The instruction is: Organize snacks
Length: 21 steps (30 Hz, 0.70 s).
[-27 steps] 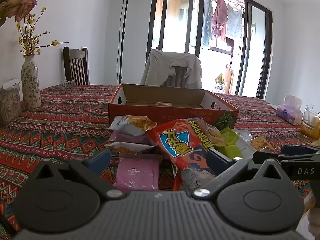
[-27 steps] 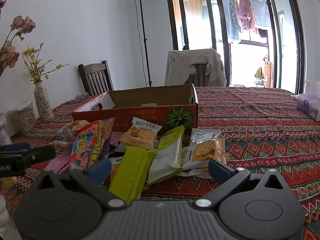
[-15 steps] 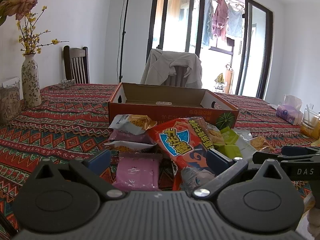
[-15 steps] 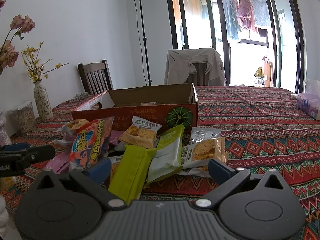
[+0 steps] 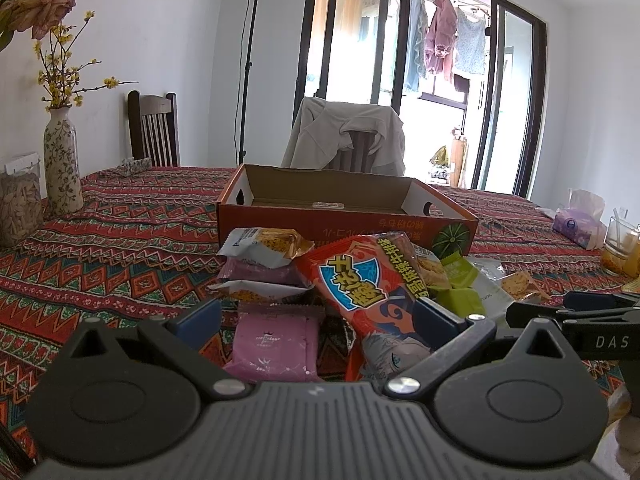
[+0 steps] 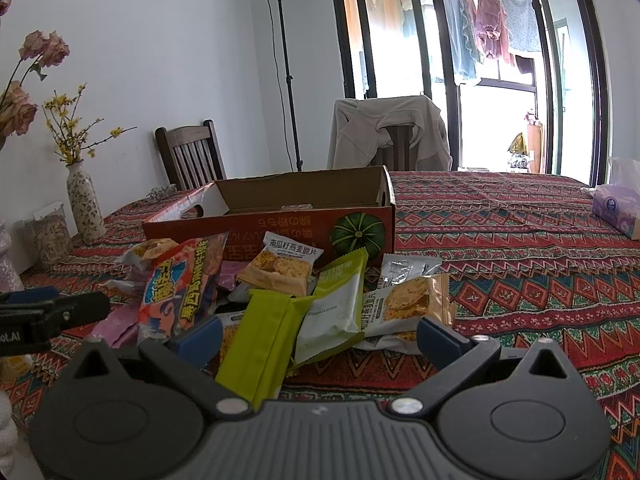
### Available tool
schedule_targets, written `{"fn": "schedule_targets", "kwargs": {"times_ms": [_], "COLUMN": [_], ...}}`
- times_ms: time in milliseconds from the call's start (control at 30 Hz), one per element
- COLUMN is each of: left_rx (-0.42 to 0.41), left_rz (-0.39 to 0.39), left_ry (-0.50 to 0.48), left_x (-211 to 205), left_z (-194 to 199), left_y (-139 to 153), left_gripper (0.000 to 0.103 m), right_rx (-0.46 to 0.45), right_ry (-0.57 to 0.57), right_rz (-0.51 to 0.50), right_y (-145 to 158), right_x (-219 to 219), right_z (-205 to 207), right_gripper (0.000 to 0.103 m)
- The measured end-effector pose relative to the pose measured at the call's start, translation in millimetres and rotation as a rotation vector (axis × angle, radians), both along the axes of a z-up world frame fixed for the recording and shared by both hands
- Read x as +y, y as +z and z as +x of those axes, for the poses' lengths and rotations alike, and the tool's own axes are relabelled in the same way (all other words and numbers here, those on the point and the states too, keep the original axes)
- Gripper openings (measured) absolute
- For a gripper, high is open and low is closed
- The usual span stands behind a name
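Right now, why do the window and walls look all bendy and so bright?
Left wrist view: the fisheye lens bends the window frames, and daylight washes the glass white. Right wrist view: same bending, dark corners, yet the snack pile stays sharp.

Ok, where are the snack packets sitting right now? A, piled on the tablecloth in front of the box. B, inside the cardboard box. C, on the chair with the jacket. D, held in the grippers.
A: the snack packets lie heaped on the tablecloth in front of the cardboard box, with neither open gripper gripping one.
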<state>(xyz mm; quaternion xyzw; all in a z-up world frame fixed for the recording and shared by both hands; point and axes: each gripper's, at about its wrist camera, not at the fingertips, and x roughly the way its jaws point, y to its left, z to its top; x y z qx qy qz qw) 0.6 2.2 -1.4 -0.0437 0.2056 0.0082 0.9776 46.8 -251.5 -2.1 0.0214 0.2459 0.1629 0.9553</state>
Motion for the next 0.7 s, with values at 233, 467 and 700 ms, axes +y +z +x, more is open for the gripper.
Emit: {"fn": "schedule_targets", "kwargs": {"times_ms": [233, 467, 700], "left_rx": [0.0, 0.0, 0.002], "left_rz": [0.001, 0.0, 0.0], "left_ry": [0.001, 0.001, 0.004], "left_x": [-0.1, 0.0, -0.2], "left_z": [0.0, 0.1, -0.7], "left_y": [-0.1, 0.0, 0.0], "left_gripper": [0.103, 0.103, 0.103], "right_rx": [0.0, -0.001, 0.001], "right_ry": [-0.001, 0.0, 0.0], "right_rz": [0.0, 0.0, 0.0], "right_y": [0.4, 0.5, -0.1], "right_x": [0.2, 0.3, 0.4], "right_z": [-0.4, -0.6, 0.0], "right_gripper": [0.103, 0.103, 0.103]}}
